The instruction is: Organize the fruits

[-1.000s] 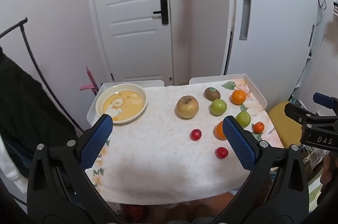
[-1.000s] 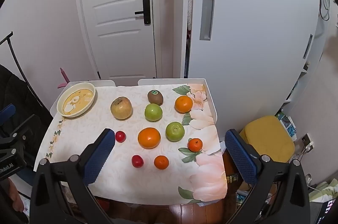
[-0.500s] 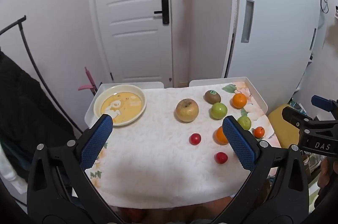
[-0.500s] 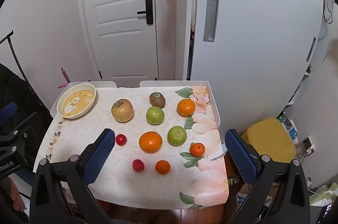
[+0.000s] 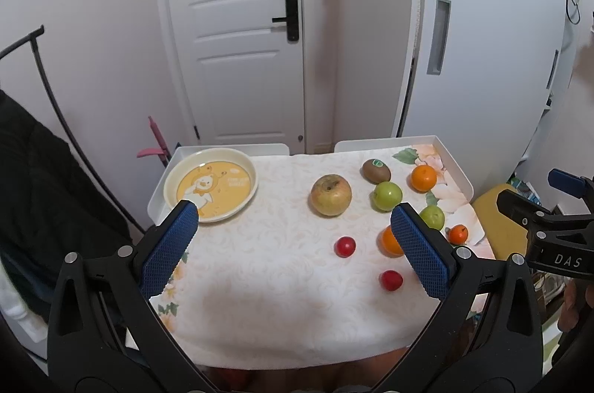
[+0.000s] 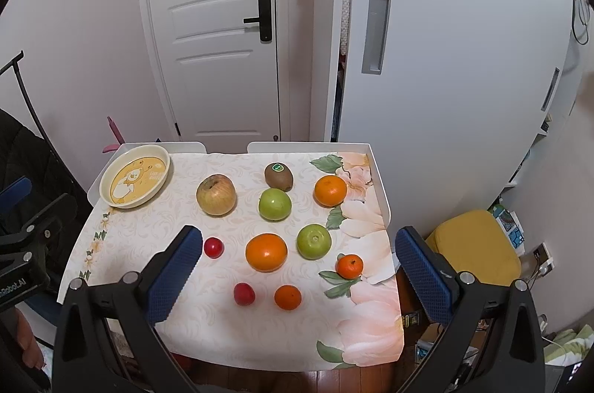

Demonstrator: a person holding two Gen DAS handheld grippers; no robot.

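Observation:
A small table with a floral cloth point(image 6: 237, 330) carries loose fruit. A yellow-brown apple point(image 6: 216, 195), a kiwi point(image 6: 278, 176), two green apples point(image 6: 274, 204) point(image 6: 314, 241), a large orange point(image 6: 266, 252), another orange point(image 6: 330, 190), two small mandarins point(image 6: 287, 297) point(image 6: 349, 266) and two small red fruits point(image 6: 213, 247) point(image 6: 244, 293) lie apart. A cream plate with a cartoon print point(image 6: 135, 176) sits empty at the far left corner. My left gripper point(image 5: 295, 246) and right gripper point(image 6: 302, 276) both hover open above the near edge, holding nothing.
A white door point(image 6: 219, 33) and a white cabinet point(image 6: 438, 59) stand behind the table. A yellow stool point(image 6: 479, 244) is on the floor at the right. A dark garment on a rack point(image 5: 37, 200) hangs to the left.
Both grippers have drawn back and risen slightly, so the table looks a little farther away. No fruit has moved and both grippers stay open.

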